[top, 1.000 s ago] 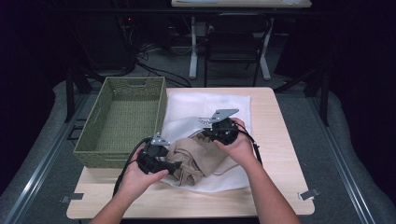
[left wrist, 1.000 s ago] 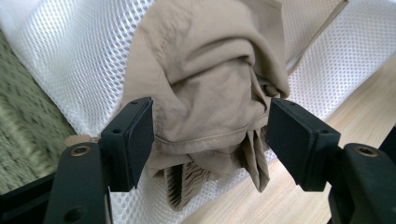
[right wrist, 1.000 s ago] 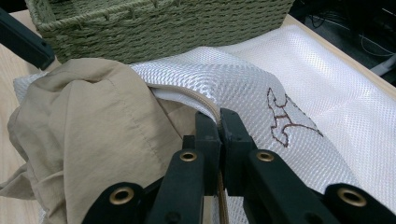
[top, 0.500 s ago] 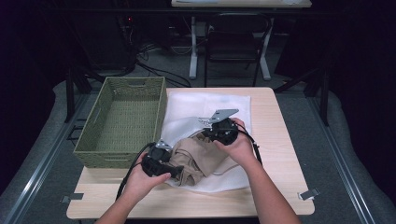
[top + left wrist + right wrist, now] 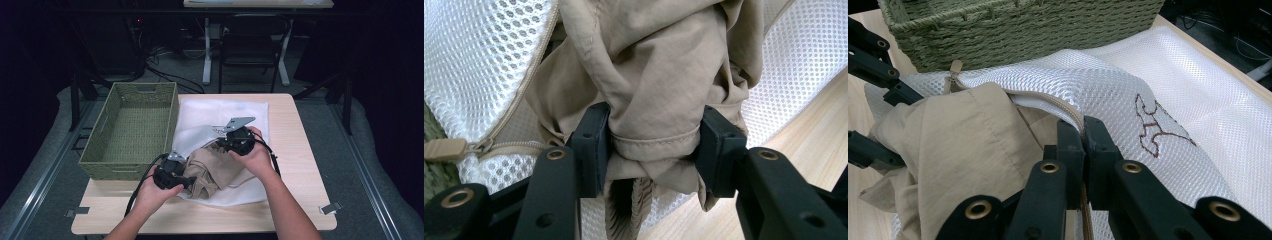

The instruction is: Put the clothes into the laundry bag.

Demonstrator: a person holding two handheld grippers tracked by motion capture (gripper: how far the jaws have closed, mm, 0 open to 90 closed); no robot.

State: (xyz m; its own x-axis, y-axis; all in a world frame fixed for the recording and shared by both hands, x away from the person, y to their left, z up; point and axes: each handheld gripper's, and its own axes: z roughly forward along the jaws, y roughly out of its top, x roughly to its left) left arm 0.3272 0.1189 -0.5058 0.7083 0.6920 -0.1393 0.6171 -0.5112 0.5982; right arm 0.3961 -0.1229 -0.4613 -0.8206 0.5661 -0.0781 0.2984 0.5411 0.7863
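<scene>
Right now my left gripper (image 5: 651, 145) has just been closing, and its pads press on a bunched fold of the tan garment (image 5: 215, 172), which lies half inside the white mesh bag (image 5: 220, 112) at the near middle of the table (image 5: 300, 150), right of the green basket (image 5: 127, 132). My right gripper (image 5: 1082, 145) is pinched tight on the bag's zipper edge. The loose fold could slip, or snag that zipper, if I push crookedly.

A dark lab: desks (image 5: 255, 4), floor cables (image 5: 165, 62), railed platform (image 5: 35, 170).
</scene>
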